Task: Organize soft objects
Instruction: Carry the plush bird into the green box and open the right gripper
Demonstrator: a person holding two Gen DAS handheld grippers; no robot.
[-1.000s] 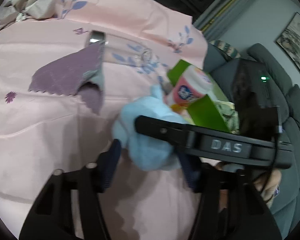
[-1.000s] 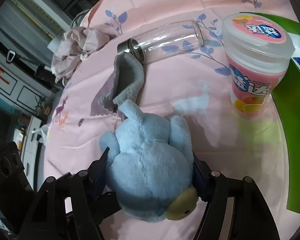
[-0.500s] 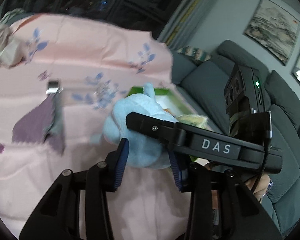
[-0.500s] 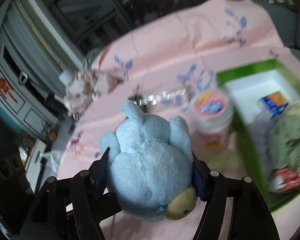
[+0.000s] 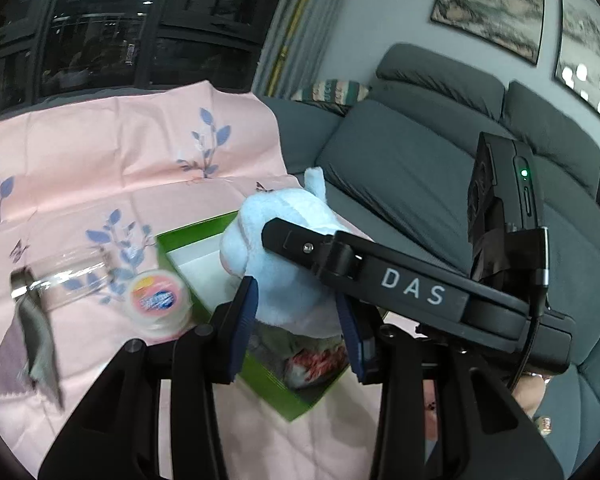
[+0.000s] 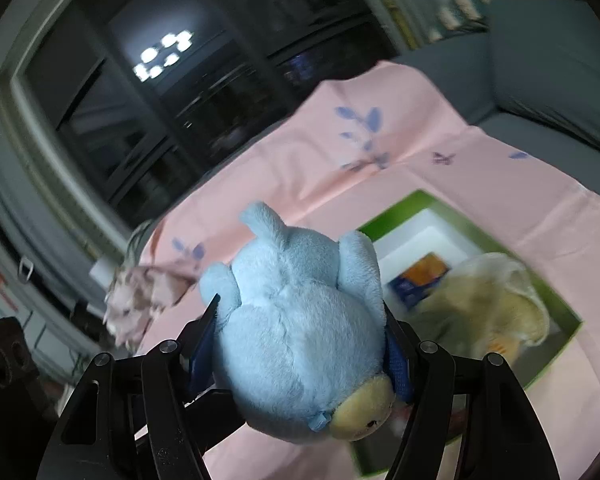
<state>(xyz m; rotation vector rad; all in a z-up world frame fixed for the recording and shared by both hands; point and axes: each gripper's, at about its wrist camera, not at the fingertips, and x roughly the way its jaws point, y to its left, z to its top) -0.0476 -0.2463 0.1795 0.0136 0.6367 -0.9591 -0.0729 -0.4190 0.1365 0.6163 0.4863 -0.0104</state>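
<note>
Right gripper [image 6: 300, 344] is clamped on the blue plush toy [image 6: 296, 320], 1 blue pad squeezing each flank, yellow beak toward my camera. It's up in the air over the near part of the green box [image 6: 556, 304], which has a cream plush [image 6: 500, 300] and a small orange-blue packet [image 6: 420, 278] inside. Left gripper [image 5: 300, 316] also pinches that toy, jaws narrow, both pads on its fur. A pink-lidded cup [image 5: 158, 304] and clear jar [image 5: 68, 276] sit on the pink tablecloth [image 5: 120, 152].

box [image 6: 562, 316]: far white corner free | near half: beige plush [image 6: 496, 304] | left of box: cup [image 5: 158, 304], jar [image 5: 66, 278]
</note>
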